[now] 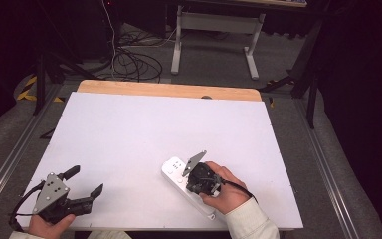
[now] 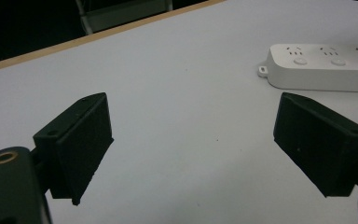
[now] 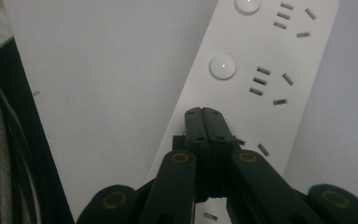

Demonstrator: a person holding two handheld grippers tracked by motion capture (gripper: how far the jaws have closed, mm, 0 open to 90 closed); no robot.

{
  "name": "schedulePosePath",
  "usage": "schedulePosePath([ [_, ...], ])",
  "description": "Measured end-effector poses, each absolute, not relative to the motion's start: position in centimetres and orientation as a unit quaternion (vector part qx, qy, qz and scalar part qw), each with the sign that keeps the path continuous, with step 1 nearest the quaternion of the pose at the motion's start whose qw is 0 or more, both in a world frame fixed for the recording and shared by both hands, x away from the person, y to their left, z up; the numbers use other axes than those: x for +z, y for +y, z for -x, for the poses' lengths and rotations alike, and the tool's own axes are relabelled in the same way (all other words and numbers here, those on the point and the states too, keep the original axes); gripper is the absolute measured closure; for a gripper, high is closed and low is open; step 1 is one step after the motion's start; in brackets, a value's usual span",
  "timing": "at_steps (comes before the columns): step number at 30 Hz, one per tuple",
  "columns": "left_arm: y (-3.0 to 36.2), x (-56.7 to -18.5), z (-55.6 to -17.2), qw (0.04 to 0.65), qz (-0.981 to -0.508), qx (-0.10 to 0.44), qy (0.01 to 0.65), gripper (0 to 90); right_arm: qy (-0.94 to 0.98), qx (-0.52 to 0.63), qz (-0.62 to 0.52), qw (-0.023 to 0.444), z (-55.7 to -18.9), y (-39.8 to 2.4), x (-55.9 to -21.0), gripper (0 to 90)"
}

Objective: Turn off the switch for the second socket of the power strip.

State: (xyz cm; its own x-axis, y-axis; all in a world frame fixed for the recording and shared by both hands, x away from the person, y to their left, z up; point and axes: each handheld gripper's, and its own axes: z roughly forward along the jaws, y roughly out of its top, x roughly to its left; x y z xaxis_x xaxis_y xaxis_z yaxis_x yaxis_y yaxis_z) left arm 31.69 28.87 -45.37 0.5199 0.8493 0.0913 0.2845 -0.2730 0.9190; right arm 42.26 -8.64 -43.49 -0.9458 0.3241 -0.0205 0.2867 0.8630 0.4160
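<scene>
Fingers of the right gripper are pressed together atop the power strip; left gripper is spread at seven o'clock on the white table, grey carpet beyond.

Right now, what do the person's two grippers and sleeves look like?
Both grippers are black. The left gripper carries a grey three-cornered plate with small holes and trails a black cable; its jaws are blocky black wedges. The right gripper has brass-coloured pivot rings, a grey plate and a black cable. The sleeve is pale cream.
</scene>
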Motion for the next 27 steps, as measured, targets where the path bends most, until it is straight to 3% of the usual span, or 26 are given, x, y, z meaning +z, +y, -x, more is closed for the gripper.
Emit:
schedulePosePath([
  [27, 28.87, -45.43, -31.76, 0.460, -0.738, 0.306, 0.387, 12.1, 0.966, 0.198, -0.156, 0.058, -42.03, -8.23, -43.48, 90.0],
])
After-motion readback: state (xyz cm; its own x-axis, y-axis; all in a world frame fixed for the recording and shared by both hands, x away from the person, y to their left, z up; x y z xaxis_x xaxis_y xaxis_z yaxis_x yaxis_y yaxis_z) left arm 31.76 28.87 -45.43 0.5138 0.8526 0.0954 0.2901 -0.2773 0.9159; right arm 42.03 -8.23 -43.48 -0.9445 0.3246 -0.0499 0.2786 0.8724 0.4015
